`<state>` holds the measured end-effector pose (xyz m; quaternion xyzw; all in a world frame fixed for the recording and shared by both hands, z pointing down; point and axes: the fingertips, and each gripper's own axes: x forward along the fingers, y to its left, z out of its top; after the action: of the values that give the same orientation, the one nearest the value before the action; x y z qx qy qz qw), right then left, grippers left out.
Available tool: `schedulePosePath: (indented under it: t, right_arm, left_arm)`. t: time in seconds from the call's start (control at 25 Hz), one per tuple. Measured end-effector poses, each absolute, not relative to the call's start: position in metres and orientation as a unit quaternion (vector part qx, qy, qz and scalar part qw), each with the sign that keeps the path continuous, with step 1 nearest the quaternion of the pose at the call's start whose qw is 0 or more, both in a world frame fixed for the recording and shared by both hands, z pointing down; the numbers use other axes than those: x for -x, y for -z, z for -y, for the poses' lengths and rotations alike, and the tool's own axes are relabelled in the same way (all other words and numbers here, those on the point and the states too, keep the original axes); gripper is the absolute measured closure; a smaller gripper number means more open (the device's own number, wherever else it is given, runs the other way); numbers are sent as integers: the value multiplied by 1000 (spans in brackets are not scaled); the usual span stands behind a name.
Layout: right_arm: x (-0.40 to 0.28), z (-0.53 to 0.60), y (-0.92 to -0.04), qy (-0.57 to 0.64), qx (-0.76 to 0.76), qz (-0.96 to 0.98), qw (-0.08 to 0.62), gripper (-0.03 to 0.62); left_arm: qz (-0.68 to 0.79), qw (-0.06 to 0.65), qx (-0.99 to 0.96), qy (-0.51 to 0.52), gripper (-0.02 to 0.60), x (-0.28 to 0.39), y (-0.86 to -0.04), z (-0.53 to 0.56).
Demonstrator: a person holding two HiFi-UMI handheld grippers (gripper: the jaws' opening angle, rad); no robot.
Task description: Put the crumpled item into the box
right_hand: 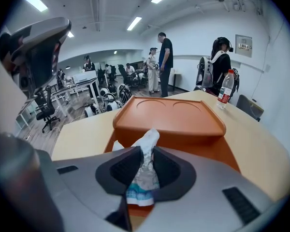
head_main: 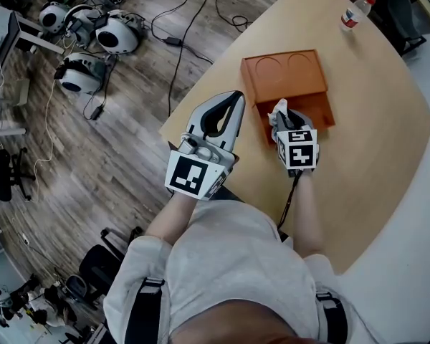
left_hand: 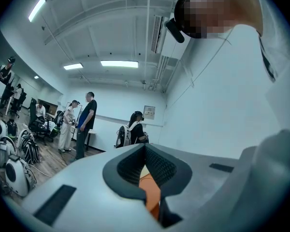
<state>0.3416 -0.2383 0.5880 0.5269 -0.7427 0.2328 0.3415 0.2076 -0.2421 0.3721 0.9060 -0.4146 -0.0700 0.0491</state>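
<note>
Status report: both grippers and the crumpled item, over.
Left gripper shut, empty, held aside. Right gripper clamped on crumpled item above orange box. Nothing blocking.

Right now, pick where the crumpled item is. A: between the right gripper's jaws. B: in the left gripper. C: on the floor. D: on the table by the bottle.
A: the right gripper view shows the crumpled item pinched between the right gripper's jaws, with the orange box just beyond.
</note>
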Motion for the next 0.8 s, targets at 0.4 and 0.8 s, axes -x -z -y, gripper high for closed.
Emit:
schedulePosePath:
  t: [0.4, 0.8]
  right_arm:
    - [-334, 235, -609, -240, -481, 720, 439, 510]
    - [-333, 234, -614, -231, -472, 708, 472, 502]
  left_arm:
    - [424, 50, -902, 68, 568, -195, -373, 246]
    - [428, 50, -900, 69, 568, -188, -372, 247]
